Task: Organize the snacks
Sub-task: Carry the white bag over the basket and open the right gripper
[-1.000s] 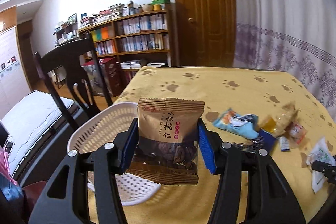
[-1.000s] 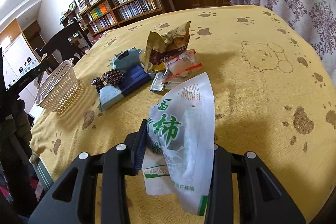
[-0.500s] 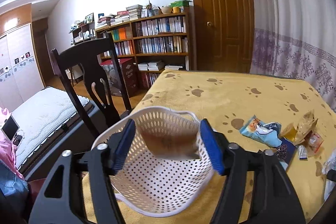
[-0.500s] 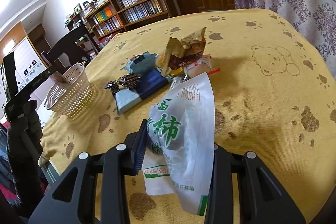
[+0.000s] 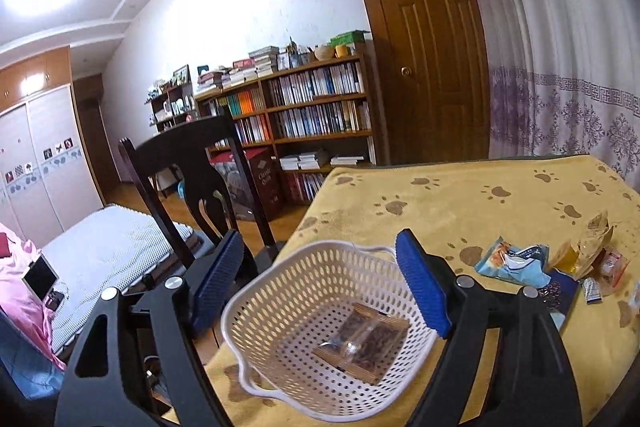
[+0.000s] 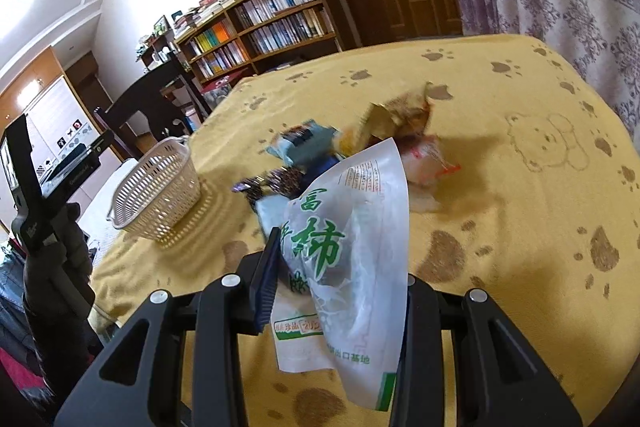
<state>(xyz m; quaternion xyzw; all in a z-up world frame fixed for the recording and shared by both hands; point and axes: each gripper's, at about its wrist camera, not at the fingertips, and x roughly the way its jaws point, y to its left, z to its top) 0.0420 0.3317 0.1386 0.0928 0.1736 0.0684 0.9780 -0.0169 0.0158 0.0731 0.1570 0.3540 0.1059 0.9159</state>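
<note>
One brown packet (image 5: 362, 341) in basket (image 5: 280, 291); left gripper (image 5: 320, 283) spread above.

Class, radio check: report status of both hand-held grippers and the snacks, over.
Left hand-held gripper open above white perforated plastic basket; brown walnut packet inside. Right hand-held gripper shut on white green-lettered bag. Nothing blocking.

The brown walnut packet (image 5: 362, 343) that sat clamped between the left gripper (image 5: 320, 283) jaws a second ago has dropped, lying flat in the white basket (image 5: 280, 291) below them; the jaws have spread wide.
</note>
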